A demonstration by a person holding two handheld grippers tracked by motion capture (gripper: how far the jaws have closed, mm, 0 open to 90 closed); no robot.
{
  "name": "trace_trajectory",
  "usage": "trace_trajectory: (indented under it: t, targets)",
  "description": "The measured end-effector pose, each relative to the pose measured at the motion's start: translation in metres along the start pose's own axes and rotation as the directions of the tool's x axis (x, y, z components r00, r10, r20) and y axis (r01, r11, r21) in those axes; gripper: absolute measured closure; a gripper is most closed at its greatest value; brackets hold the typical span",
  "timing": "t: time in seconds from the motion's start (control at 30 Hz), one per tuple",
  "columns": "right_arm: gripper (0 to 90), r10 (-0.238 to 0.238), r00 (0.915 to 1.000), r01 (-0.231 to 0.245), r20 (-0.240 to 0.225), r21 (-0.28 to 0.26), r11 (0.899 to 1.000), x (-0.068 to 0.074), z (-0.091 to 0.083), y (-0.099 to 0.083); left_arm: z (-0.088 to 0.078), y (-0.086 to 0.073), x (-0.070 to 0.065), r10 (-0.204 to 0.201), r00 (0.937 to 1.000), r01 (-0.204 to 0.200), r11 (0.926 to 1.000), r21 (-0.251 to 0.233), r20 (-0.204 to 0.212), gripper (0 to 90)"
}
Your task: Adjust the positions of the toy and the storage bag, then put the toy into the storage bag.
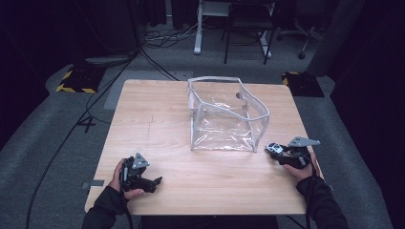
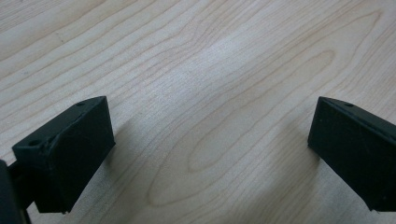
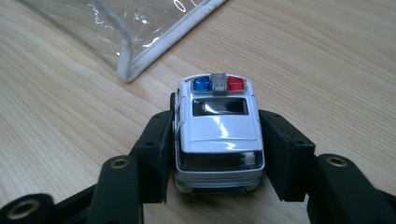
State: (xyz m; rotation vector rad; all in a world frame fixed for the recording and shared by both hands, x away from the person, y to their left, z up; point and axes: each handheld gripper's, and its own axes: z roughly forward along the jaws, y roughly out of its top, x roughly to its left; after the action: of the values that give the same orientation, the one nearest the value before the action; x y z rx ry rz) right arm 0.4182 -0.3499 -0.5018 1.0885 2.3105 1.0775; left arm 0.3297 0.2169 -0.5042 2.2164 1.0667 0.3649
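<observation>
Pinching a small white toy police car (image 3: 218, 135) lengthwise, blue-red lightbar (image 3: 218, 84) far, is the right gripper (image 3: 218, 154); left gripper (image 2: 210, 140) is gaping, empty.

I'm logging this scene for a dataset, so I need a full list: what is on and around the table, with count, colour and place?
table: one, light wood, centre of the high view.
pouch: one, clear plastic with white piping, standing open at the table's middle, toward the far side.
toy police car: one, white with a blue and red light bar, at the table's right edge near the pouch's corner.
chairs and desk legs: several, dark and white, on the grey floor beyond the table.
cables: several, black, on the floor at left.
left gripper: one, black, near-left of the table, jaws apart over bare wood.
right gripper: one, black, jaws closed on the car's sides.
</observation>
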Motion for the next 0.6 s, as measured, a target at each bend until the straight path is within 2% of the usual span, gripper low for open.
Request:
trace_trajectory:
  t: [0.23, 0.27, 0.37, 0.6]
  targets:
    - [47.9, -0.006, 1.0000, 0.006, 0.001, 0.001, 1.000, -0.0004, -0.0001, -0.0001, -0.0002, -0.0002, 0.0001, 0.003, 1.0000, -0.003, 1.0000, -0.001, -0.002, 0.7]
    - [47.9, 0.000, 1.0000, 0.000, 0.000, 0.000, 1.000, 0.0000, 0.0000, 0.0000, -0.0008, -0.0004, -0.0001, 0.004, 0.9999, -0.004, 1.0000, -0.002, -0.014, 0.7]
    - [47.9, 0.000, 1.0000, 0.000, 0.000, 0.000, 1.000, 0.0000, 0.0000, 0.0000, -0.0008, -0.0011, -0.0009, -0.009, 1.0000, 0.009, 1.0000, 0.003, -0.001, 0.7]
    - [48.0, -0.005, 1.0000, 0.005, -0.001, 0.001, 1.000, -0.0004, -0.0004, -0.0003, -0.0007, -0.0008, -0.0002, -0.001, 1.0000, 0.001, 1.0000, 0.002, -0.002, 0.6]
